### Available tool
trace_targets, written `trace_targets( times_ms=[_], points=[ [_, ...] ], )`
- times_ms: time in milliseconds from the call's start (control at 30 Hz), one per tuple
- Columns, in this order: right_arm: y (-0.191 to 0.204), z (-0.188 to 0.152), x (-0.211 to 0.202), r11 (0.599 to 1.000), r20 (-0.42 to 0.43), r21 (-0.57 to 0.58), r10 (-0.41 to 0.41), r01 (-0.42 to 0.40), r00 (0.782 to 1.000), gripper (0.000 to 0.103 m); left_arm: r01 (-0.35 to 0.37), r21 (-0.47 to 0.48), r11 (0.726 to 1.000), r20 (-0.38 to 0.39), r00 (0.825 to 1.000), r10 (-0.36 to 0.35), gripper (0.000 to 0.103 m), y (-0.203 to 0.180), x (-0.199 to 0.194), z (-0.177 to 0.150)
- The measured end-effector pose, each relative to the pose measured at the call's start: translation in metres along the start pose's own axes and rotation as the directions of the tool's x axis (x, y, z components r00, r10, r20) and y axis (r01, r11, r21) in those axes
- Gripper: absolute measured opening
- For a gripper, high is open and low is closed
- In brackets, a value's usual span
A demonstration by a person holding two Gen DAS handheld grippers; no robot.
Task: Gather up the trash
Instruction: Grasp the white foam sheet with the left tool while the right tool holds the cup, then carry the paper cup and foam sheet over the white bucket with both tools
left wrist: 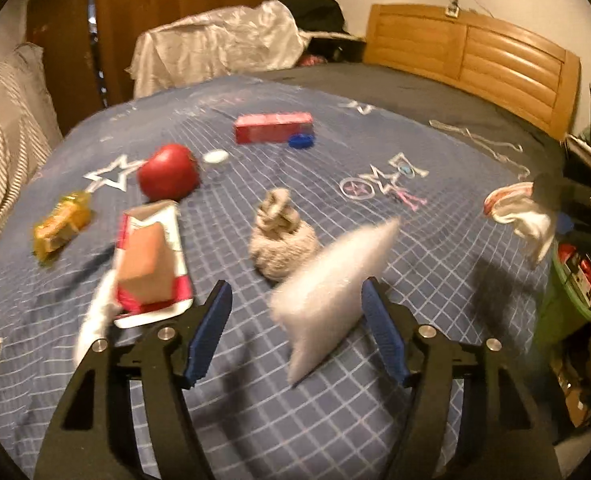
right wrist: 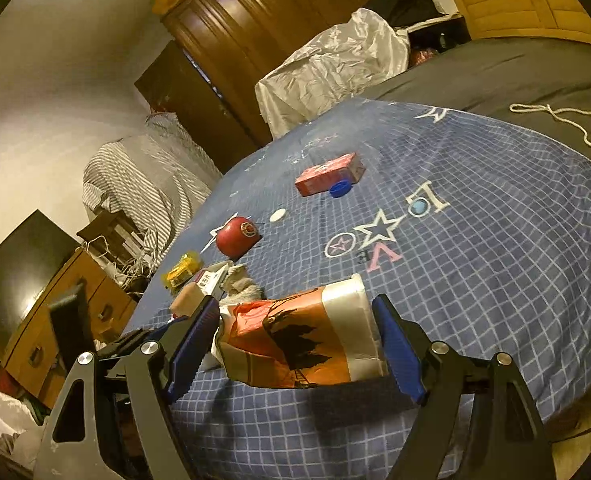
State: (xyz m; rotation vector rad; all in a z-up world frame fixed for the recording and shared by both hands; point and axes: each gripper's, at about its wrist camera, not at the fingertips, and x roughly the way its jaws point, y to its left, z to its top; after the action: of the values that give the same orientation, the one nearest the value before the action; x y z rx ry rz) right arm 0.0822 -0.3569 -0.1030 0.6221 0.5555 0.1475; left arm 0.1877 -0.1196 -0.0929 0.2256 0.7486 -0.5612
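My left gripper (left wrist: 297, 334) is open over the blue checked bedspread (left wrist: 435, 280). A white plastic air pillow (left wrist: 335, 288) lies between its blue pads (left wrist: 211, 334), close to the right pad; it is blurred. My right gripper (right wrist: 297, 346) is closed on an orange, white and black wrapper (right wrist: 295, 340) held across its pads, just above the bed. In the left view it shows at the right edge (left wrist: 543, 196) with the white and red wrapper (left wrist: 515, 208).
On the bed lie a red and white carton (left wrist: 151, 264), a beige sock ball (left wrist: 281, 240), a red round tin (left wrist: 169, 172), a yellow wrapper (left wrist: 61, 224), a red box (left wrist: 273, 127), a blue cap (left wrist: 301, 141) and a white cap (left wrist: 215, 157). A green bin (left wrist: 567, 292) stands at the right.
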Motion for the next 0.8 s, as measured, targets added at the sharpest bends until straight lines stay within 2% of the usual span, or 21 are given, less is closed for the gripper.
trace_targets(
  times_ms=[33,233,367,500,667,733,800],
  points=[
    [-0.002,-0.001,0.0,1.0,-0.001,0.006,0.0,0.0,1.0,0.079,0.047,-0.009,0.999,-0.018,0.999,-0.047,0.044,0.0,0.005,0.0],
    [0.002,-0.003,0.002,1.0,-0.004,-0.002,0.01,-0.01,1.0,0.079,0.145,-0.045,0.988,-0.014,0.989,-0.146,0.032,0.003,-0.003,-0.008],
    [0.017,-0.004,0.003,0.999,-0.001,-0.039,0.017,-0.017,1.0,0.078,0.138,-0.092,0.986,0.02,0.99,-0.137,0.03,0.01,-0.026,-0.016],
    [0.036,-0.005,0.005,0.995,-0.006,-0.091,0.029,-0.03,1.0,0.078,0.054,-0.103,0.993,0.069,0.997,-0.047,0.03,0.021,-0.062,-0.03],
    [0.056,-0.011,0.015,0.99,-0.045,-0.13,0.051,-0.056,0.998,0.078,-0.05,-0.182,0.982,0.068,0.996,0.063,0.03,0.045,-0.091,-0.051],
    [0.069,-0.016,0.02,0.985,-0.064,-0.157,0.061,-0.071,0.996,0.078,-0.122,-0.199,0.972,0.066,0.988,0.138,0.029,0.052,-0.101,-0.057],
    [0.086,-0.022,0.025,0.978,-0.089,-0.187,0.082,-0.097,0.993,0.078,-0.205,-0.224,0.953,0.064,0.972,0.224,0.029,0.06,-0.112,-0.061]
  ],
)
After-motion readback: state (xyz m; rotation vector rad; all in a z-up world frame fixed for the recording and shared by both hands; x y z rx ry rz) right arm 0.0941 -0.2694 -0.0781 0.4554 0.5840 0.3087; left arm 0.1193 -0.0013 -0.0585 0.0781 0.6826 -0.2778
